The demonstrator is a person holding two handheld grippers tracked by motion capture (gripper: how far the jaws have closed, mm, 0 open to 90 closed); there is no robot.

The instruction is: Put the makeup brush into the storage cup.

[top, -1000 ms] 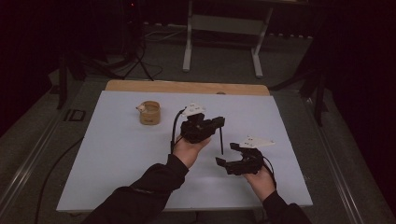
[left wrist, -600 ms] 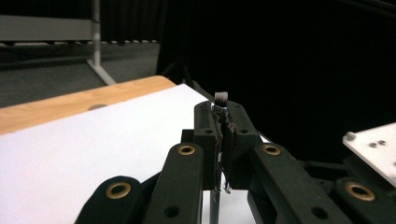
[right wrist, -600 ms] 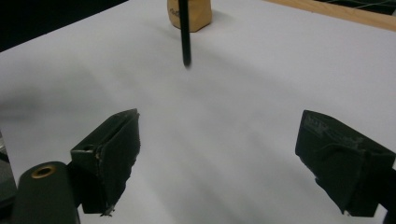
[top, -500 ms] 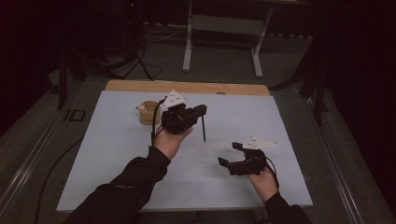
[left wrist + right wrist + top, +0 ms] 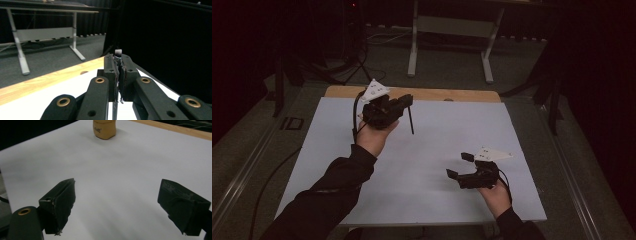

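Nearest the person's edge of the white-topped table (image 5: pixel 432 200), the right gripper (image 5: pixel 457 165) rests low over the surface, its jaws spread wide and holding nothing; bare tabletop lies between them in the right gripper view (image 5: pixel 117 210). Further out and raised above the table, the left gripper (image 5: pixel 404 102) has its jaws pressed together on a thin black rod (image 5: pixel 411 121), which hangs down from the grip with its lower end clear of the surface. In the left gripper view the rod's upper tip (image 5: pixel 118 52) pokes out just past the closed pads. Beyond that, a small tan wooden cup (image 5: pixel 104 128) stands upright on the table toward the far side, well apart from the right gripper; from above, the left hand and gripper cover the place where it stands. At the far edge runs a light wooden strip (image 5: pixel 452 94), then grey floor and a white-legged bench (image 5: pixel 452 25).

Risks, as judged: the rod is thin and held by a narrow bite, so it could swivel or slip if swung quickly. If lowered toward the cup off-centre, its end may strike the rim and tip that light vessel. The idle right gripper stands too far off to steady it.
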